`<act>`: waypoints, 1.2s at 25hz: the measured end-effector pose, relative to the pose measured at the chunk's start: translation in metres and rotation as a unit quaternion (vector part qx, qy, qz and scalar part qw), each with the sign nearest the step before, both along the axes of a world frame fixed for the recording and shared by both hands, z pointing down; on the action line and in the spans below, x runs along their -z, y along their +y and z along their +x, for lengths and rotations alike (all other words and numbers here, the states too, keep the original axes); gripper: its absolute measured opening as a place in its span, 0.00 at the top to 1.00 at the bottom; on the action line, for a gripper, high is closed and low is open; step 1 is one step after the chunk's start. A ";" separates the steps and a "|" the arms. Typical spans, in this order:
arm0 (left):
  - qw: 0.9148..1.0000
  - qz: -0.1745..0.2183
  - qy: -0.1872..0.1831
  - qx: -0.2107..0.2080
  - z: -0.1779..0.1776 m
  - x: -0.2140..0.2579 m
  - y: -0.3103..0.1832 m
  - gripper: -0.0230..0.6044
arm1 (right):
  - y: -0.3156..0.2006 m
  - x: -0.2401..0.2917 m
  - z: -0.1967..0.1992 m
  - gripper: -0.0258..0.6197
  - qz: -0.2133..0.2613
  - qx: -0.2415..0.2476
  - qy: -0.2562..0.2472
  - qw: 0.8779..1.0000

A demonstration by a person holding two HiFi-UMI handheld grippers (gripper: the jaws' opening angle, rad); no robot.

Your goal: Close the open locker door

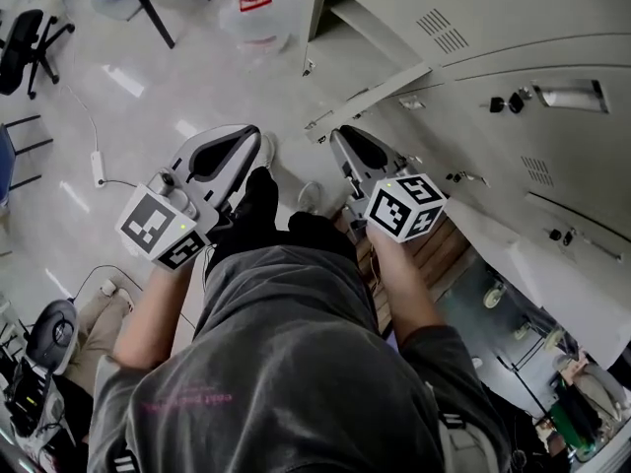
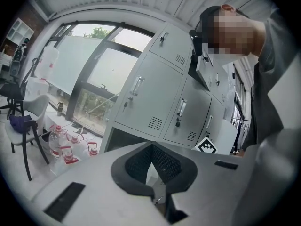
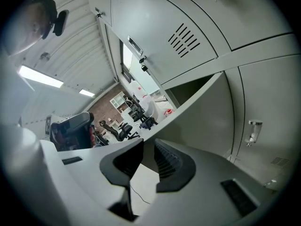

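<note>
We hold both tools low in front of us, above a glossy floor (image 1: 148, 87). The locker door (image 1: 370, 97) stands swung out from the grey lockers (image 1: 532, 136) on our right, its edge running diagonally across the head view just past the tip of the right gripper (image 1: 340, 138). In the right gripper view that door (image 3: 197, 107) fills the space just beyond the right gripper (image 3: 145, 144), whose jaws stand a narrow slit apart with nothing between them; we cannot tell whether the tip touches the door. The left gripper (image 1: 246, 138) hangs beside our knee, well apart from the door. In its own view the left gripper (image 2: 149, 146) has its ribbed pads meeting at the tip, empty, and points toward a farther lockers bank (image 2: 150, 98), with bottles (image 2: 56, 140) standing on the floor by the window.
</note>
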State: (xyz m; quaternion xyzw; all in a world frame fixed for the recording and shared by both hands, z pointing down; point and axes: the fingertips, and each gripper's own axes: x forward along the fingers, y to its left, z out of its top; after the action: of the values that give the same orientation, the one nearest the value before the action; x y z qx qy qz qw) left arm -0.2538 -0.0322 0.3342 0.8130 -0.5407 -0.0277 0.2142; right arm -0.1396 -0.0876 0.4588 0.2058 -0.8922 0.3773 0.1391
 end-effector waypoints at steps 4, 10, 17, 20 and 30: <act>1.000 -0.003 0.004 -0.011 -0.016 -0.003 -0.007 0.94 | -0.004 -0.003 -0.010 0.84 -0.007 -0.015 0.004 1.000; 1.000 -0.009 0.012 -0.022 -0.041 -0.011 -0.015 0.94 | -0.012 -0.007 -0.028 0.84 -0.012 -0.031 0.012 0.999; 0.999 -0.015 0.022 -0.032 -0.056 -0.019 -0.027 0.94 | -0.026 -0.010 -0.044 0.84 -0.009 -0.040 0.020 0.999; 0.999 -0.016 0.026 -0.035 -0.060 -0.021 -0.033 0.94 | -0.033 -0.010 -0.049 0.85 -0.007 -0.042 0.023 0.999; 0.998 -0.017 0.040 -0.034 -0.084 -0.029 -0.050 0.94 | -0.053 -0.011 -0.068 0.85 -0.002 -0.046 0.036 0.998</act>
State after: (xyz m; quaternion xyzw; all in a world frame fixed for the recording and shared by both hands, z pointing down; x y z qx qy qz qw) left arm -0.3381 -0.0826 0.3628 0.8254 -0.5040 -0.0435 0.2505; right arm -0.2079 -0.1410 0.4697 0.2599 -0.8754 0.3775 0.1536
